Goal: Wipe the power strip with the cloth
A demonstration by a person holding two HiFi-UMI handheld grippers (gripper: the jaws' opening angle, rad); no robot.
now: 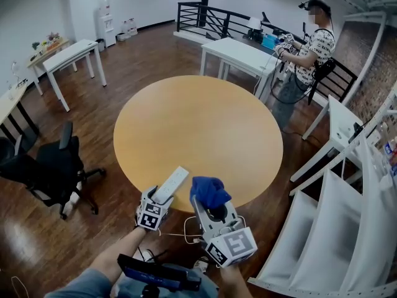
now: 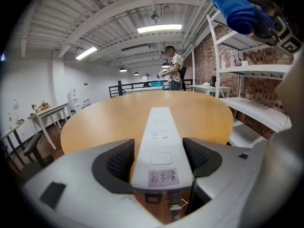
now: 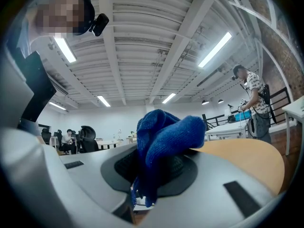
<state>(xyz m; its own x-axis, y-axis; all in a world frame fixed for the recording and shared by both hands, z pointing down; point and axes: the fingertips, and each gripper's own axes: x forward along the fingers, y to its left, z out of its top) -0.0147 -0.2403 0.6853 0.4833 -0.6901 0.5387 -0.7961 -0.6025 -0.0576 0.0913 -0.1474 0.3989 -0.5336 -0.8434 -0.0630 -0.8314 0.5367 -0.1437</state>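
Head view: power strip (image 1: 170, 185) lies at the near edge of the table (image 1: 198, 123). Left gripper view: left gripper (image 2: 159, 158) sits loose around its end, not pinching. Right gripper view: right gripper (image 3: 152, 170) is clamped on the cloth (image 3: 164, 137). I'd pin the strip first, then wipe lengthwise in 1 pass.

- Power strip (image 2: 160, 132): a small pink label (image 2: 162, 176) at its near end, lower centre of the left gripper view, bears two handwritten characters, too blurred to read.
- Left cube (image 1: 150, 219) and right cube (image 1: 232, 246), bottom centre of the head view: black-and-white square markers.
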